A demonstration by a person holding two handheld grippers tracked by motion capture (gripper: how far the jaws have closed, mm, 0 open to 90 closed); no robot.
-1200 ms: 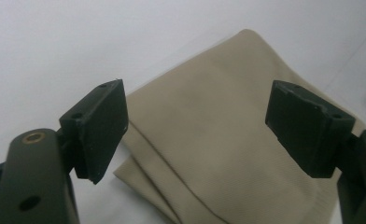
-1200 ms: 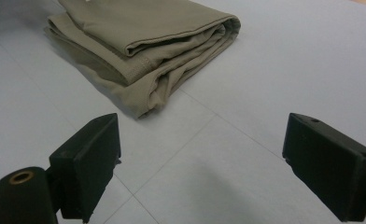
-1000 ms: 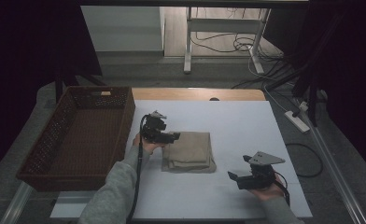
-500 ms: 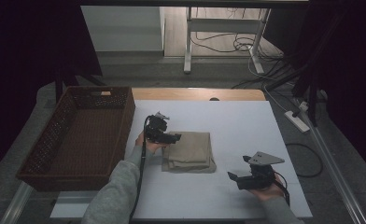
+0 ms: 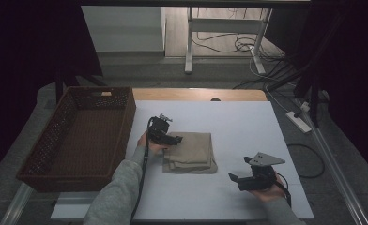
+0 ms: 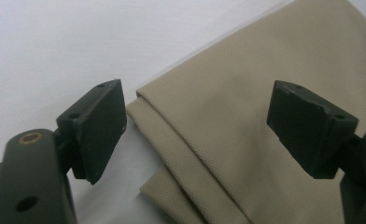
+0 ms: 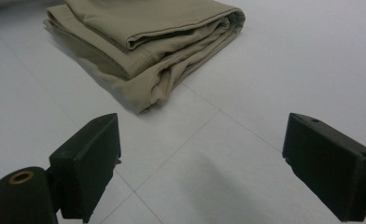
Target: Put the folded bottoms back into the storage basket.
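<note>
Lying folded on the white worktop, just right of the wicker basket, is a beige cloth. Left tongs gape wide over its left edge, gripping nothing. Right tongs also gape empty, well right of the cloth.

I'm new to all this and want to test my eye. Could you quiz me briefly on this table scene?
1. True or false: the left tongs are clamped on the folded cloth.
2. What stands left of the cloth? A) wicker basket B) bucket C) toolbox
3. Fill in: the right tongs hover over bare ____.

Key: 1 false, they are open at its edge. 2 A. 3 table.
</note>
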